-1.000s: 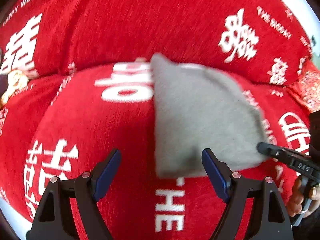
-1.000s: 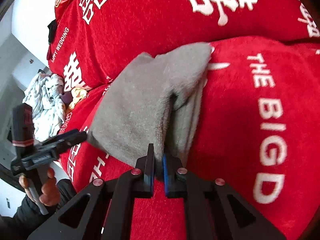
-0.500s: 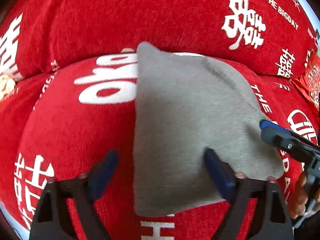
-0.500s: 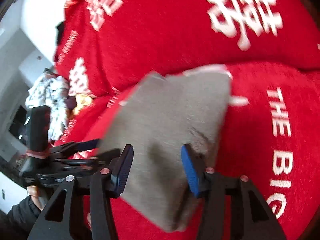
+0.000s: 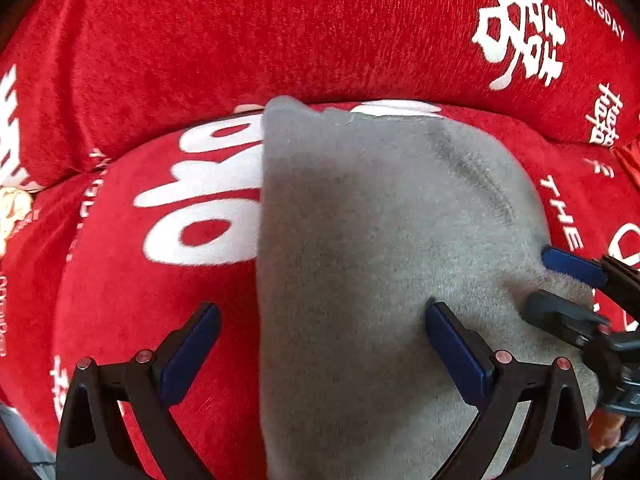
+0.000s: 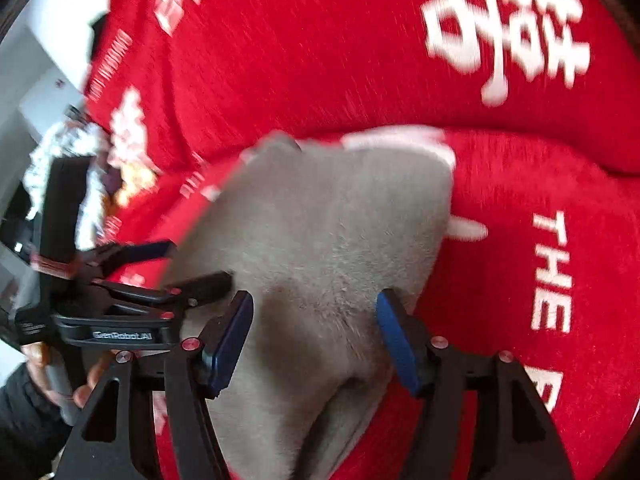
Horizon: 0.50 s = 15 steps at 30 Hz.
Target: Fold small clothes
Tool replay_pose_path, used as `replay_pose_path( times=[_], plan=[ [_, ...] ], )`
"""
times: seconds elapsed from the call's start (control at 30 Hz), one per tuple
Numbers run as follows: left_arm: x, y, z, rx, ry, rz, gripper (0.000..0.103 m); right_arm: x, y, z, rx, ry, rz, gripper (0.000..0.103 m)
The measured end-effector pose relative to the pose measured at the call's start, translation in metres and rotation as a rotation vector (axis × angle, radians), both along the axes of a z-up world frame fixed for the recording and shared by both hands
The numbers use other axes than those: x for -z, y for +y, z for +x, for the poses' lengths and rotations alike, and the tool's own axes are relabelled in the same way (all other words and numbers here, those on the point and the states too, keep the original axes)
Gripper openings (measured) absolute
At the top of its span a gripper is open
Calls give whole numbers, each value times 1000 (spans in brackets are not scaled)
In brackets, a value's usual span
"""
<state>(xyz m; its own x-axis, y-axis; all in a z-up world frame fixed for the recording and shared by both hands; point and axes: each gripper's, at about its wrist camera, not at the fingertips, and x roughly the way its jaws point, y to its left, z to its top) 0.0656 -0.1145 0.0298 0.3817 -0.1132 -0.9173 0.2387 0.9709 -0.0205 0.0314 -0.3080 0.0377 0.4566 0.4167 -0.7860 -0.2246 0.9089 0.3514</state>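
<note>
A folded grey garment (image 5: 360,260) lies flat on the red sofa seat (image 5: 140,320). My left gripper (image 5: 322,312) hangs over its near left part, open wide, with the cloth's left edge running between the fingers and nothing gripped. My right gripper (image 6: 315,300) stands over the garment (image 6: 340,232) near its right edge. Its jaws are opening, and the cloth lies under and between the blue pads (image 6: 394,336) without being pressed. Each gripper shows in the other's view: the right gripper (image 5: 560,290) at the cloth's right edge, the left gripper (image 6: 184,266) at its left.
The sofa backrest (image 5: 320,32), red with white lettering, rises just behind the garment. A crumpled white cloth (image 6: 60,160) and a yellowish item (image 6: 136,180) lie far left on the seat. A hand (image 6: 40,364) holds the left gripper's handle.
The right gripper let go of the grey garment's corner and opened; the lifted flap now lies flat. The left gripper opened wider and moved in over the cloth.
</note>
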Motion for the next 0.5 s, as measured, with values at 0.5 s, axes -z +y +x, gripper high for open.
replay_pose_path(
  times=[0.5],
  plan=[
    [11, -4, 48, 15, 65, -70, 103, 13, 0, 81, 150, 125, -164, 71]
  ],
)
